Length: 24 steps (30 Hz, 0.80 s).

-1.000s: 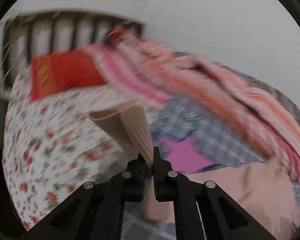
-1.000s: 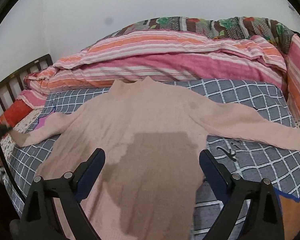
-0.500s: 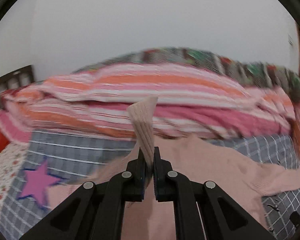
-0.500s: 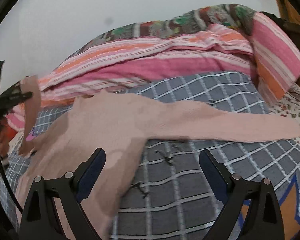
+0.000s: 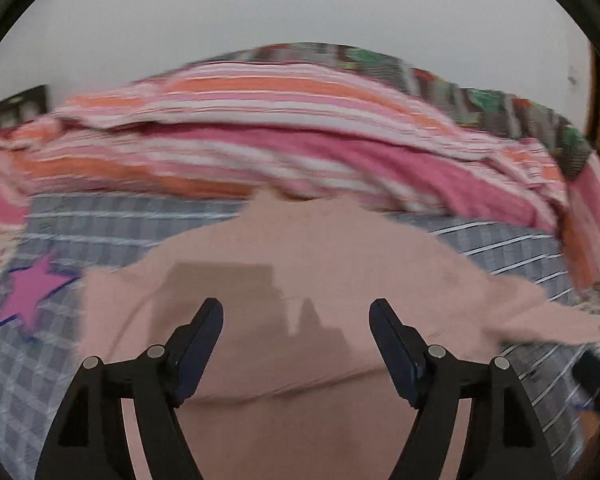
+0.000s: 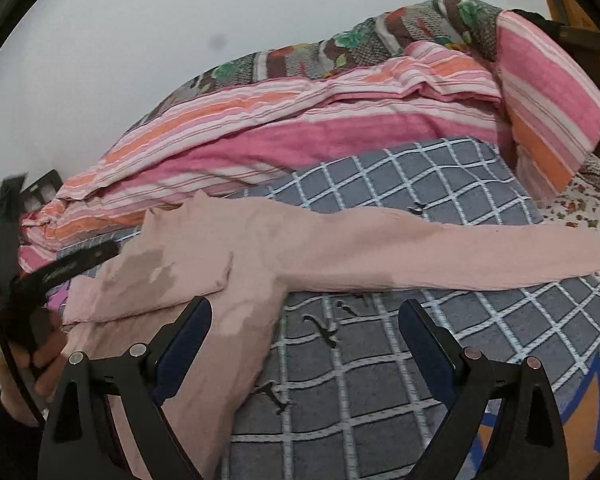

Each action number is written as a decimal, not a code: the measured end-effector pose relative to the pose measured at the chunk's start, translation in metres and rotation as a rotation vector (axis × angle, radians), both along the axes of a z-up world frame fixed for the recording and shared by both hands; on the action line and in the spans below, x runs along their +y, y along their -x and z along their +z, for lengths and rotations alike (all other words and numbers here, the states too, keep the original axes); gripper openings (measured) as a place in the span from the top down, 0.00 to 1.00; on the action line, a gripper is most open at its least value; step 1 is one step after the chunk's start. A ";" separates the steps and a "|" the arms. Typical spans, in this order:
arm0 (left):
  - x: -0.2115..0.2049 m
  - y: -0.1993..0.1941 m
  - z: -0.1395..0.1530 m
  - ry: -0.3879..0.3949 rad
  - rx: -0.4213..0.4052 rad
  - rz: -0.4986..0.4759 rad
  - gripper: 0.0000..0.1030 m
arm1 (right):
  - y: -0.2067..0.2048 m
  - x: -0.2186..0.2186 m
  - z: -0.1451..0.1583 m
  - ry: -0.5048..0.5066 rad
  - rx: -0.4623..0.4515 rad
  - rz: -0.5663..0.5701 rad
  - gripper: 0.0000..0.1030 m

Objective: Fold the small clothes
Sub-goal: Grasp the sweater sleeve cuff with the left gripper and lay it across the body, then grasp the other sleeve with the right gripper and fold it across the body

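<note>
A pale pink long-sleeved sweater [image 5: 300,272] lies flat on a grey checked blanket [image 6: 380,360]. Its left sleeve [image 6: 148,280] is folded across the chest, while the right sleeve [image 6: 440,256] stretches straight out to the right. My left gripper [image 5: 296,320] hovers over the body of the sweater, its jaws opening with nothing between them. In the right wrist view the left gripper [image 6: 60,268] shows at the far left edge in a hand. My right gripper [image 6: 304,320] stands open above the sweater's right side and the blanket, holding nothing.
A heap of pink and orange striped bedding [image 6: 300,128] and a dark patterned quilt [image 6: 380,36] lie along the wall behind the sweater. A pink star [image 5: 32,292] marks the blanket at the left. Floral sheet [image 6: 588,204] shows at the right.
The left gripper carried the left sleeve cuff across over the chest, then let it go and its jaws spread. The right gripper swung to the right toward the outstretched sleeve.
</note>
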<state>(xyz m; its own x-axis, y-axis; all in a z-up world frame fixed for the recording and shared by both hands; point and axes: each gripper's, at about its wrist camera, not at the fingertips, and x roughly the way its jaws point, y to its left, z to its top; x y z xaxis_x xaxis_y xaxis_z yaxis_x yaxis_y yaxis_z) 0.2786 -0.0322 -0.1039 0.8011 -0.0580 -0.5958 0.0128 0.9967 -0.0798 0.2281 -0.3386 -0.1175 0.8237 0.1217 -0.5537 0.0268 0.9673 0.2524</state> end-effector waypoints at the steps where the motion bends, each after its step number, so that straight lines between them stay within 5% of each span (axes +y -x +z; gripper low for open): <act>1: 0.015 0.010 -0.004 -0.011 0.001 0.039 0.28 | -0.002 0.004 0.000 -0.007 0.004 0.009 0.10; 3: 0.043 0.026 -0.014 -0.011 0.016 0.103 0.28 | -0.004 0.013 0.000 -0.023 0.014 0.029 0.19; 7: 0.082 0.033 -0.034 0.026 0.062 0.134 0.28 | -0.010 0.037 0.000 -0.031 0.042 0.095 0.72; 8: 0.090 0.032 -0.038 0.027 0.087 0.123 0.28 | -0.012 0.046 0.000 -0.022 0.053 0.121 0.77; 12: 0.115 0.031 -0.042 0.080 0.066 0.084 0.28 | -0.018 0.067 0.003 0.002 0.047 0.156 0.77; 16: 0.128 0.018 -0.052 0.180 0.111 0.044 0.28 | -0.036 0.078 0.006 -0.018 0.086 0.158 0.66; 19: 0.131 0.011 -0.050 0.189 0.109 0.057 0.28 | -0.060 0.086 0.008 -0.070 0.137 0.179 0.44; 24: 0.144 0.011 -0.047 0.212 0.067 0.074 0.28 | -0.110 0.096 -0.007 -0.011 0.262 0.131 0.44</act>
